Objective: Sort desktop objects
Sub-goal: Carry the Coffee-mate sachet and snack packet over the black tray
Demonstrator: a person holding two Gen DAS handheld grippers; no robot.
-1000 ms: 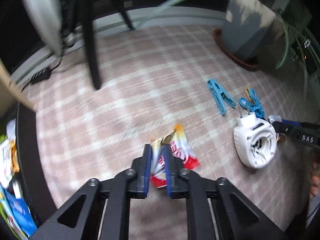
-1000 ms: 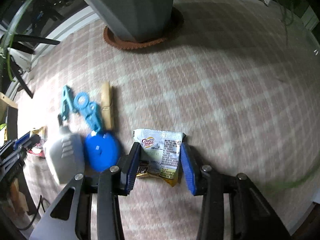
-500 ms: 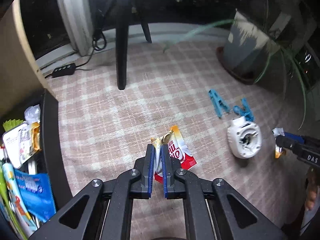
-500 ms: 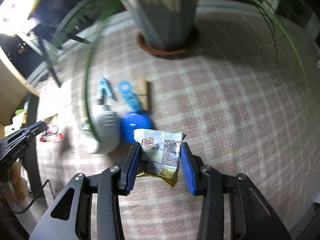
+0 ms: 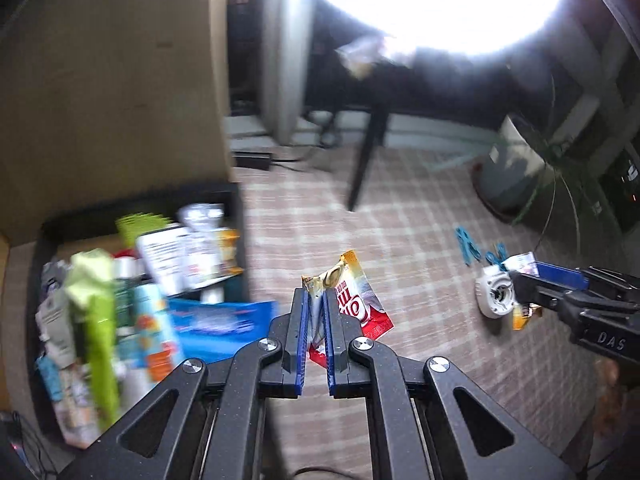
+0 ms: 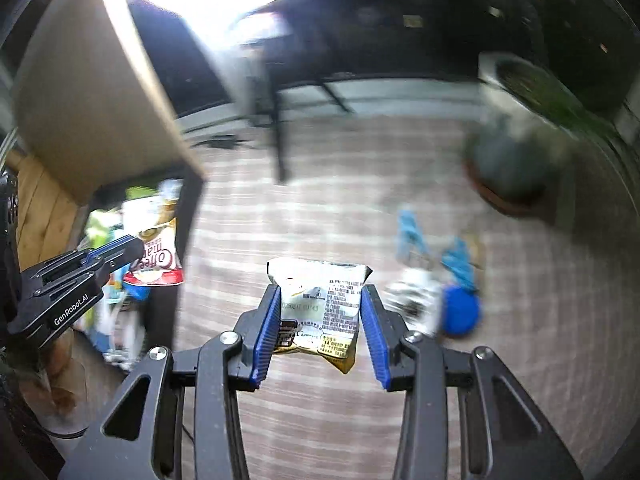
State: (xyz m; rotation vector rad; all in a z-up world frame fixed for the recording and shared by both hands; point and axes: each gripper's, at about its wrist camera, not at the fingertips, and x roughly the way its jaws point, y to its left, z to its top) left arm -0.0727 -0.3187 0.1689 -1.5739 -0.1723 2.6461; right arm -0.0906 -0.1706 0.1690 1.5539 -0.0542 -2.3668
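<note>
Above the plaid cloth (image 5: 420, 216), each gripper's fingers clamp one sachet: left gripper (image 5: 315, 328) red sachet (image 5: 356, 300), right gripper (image 6: 322, 332) white sachet (image 6: 320, 300).

Light: dim room, blown-out white glare at top of both views.
Blur: motion smear across backgrounds.
Edges: fisheye-bent, dark corners.

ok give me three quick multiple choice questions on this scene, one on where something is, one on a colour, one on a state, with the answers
1. Where does the black bin of packets sit in the left wrist view?
A. left of the held sachet
B. right of it
C. behind the plant pot

2. What colour are the gripper's finger pads?
A. red
B. blue
C. green

3. What is the right gripper doing?
A. open and empty
B. shut on the white sachet
C. pressing the blue disc

Answers:
1 A, the bin fills the left side while the left gripper holds the red sachet at centre.
2 B, blue strips line both fingers.
3 B, the packet sits clamped between the pads.
</note>
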